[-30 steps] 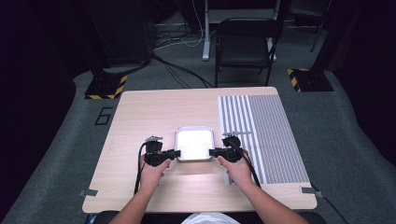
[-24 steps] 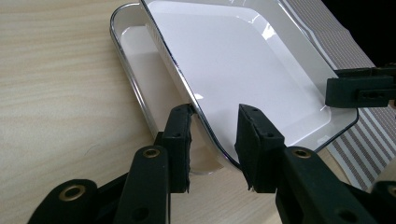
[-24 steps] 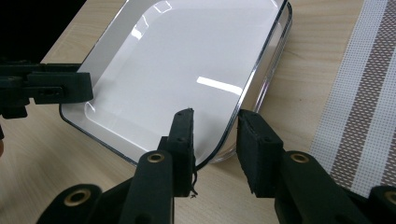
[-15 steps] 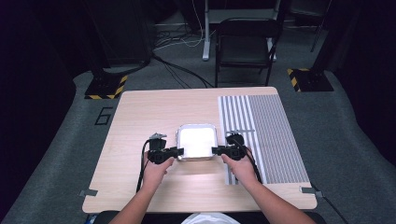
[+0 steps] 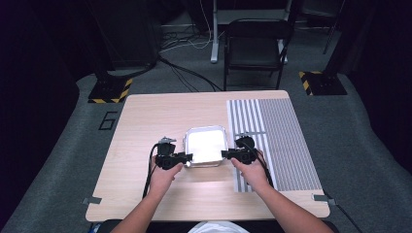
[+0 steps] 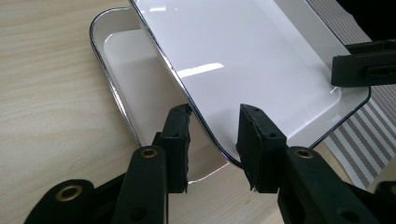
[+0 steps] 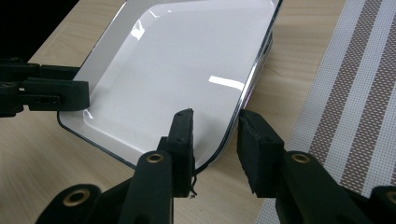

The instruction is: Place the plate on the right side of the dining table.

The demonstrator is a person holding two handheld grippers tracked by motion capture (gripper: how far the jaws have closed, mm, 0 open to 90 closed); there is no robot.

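High view: two white trays are stacked at the middle of the desk, with the left gripper at the stack's left edge and the right gripper at its right edge, directly opposed.

Left gripper view: the upper tray is tilted, its near rim passing between the jaws, which stand parted on either side of it and are not seen pressing it. The lower tray lies flat on the desk just beyond and left of the jaws. The opposing gripper's jaw reaches the far rim at upper right.

Right gripper view: the right gripper likewise straddles the upper tray's near rim, jaws apart with a visible gap on the outer side.

Assessment: opposed placement suggests a balanced two-sided lift, intended to separate the upper tray from the one beneath. The striped mat, beside the right gripper, is a plausible destination. Neither grip appears closed; slippage on the glossy rim is the main risk.
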